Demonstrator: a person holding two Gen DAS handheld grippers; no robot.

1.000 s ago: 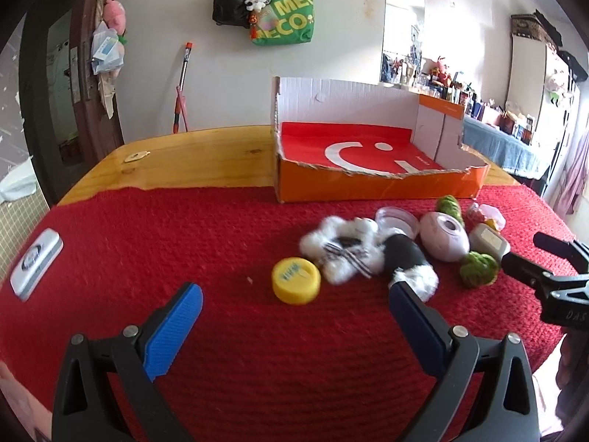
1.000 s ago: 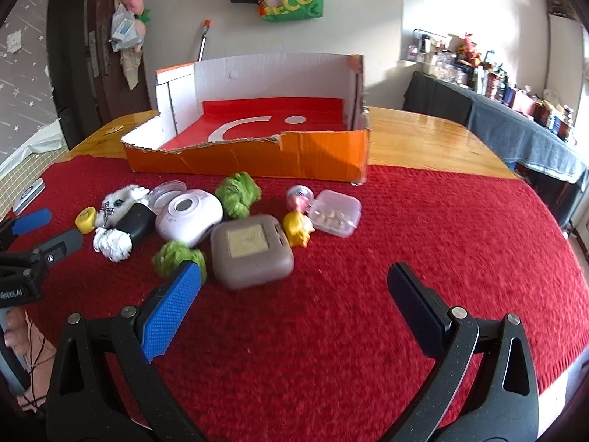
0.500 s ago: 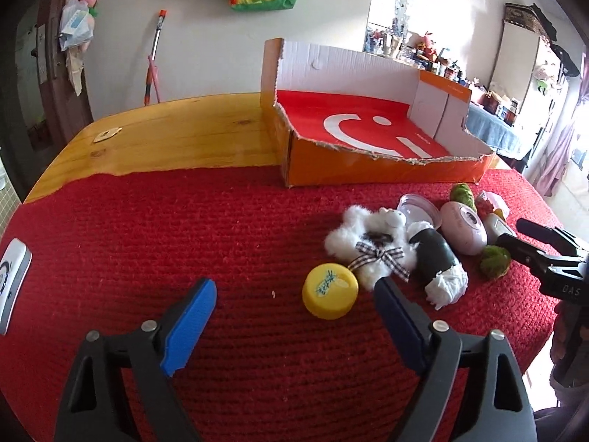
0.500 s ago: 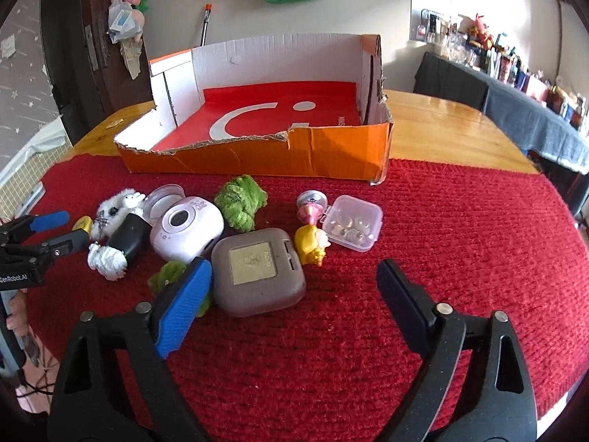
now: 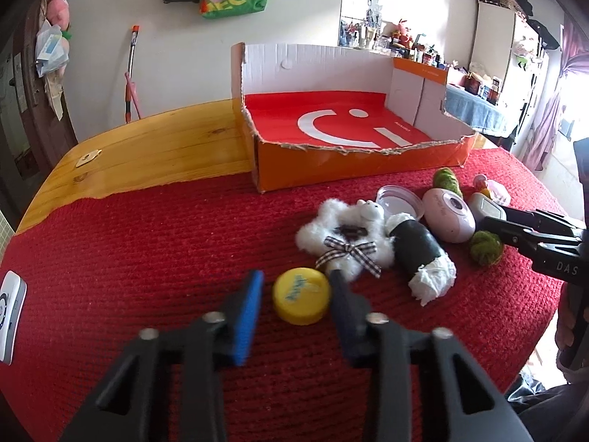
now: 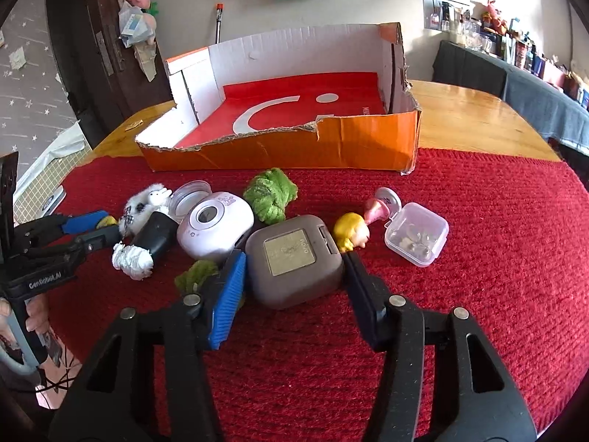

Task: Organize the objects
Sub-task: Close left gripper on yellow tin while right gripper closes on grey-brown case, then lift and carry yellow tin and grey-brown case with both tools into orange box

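A yellow bottle cap [image 5: 301, 296] lies on the red cloth [image 5: 147, 239]. My left gripper [image 5: 296, 276] has shut on it, one pad at each side; in the right wrist view the left gripper [image 6: 106, 224] shows yellow between its tips. A brown square case [image 6: 292, 258] sits between the jaws of my right gripper [image 6: 294, 258]. Those jaws are closing and both pads meet the case's sides. Behind the objects stands an orange cardboard box [image 5: 349, 164] with a red floor and nothing in it.
Around the case lie a white plush toy [image 5: 342, 235], a black roll [image 5: 416, 246], a pink round device [image 6: 215, 224], green fuzzy balls [image 6: 270, 195], a yellow figure [image 6: 351, 234] and a clear plastic box [image 6: 416, 234]. A silver device [image 5: 9, 305] sits at the cloth's left edge.
Both grippers went from wide open to narrow. The left one moved in over the yellow cap and shut on it. The right one closed in on the brown case.
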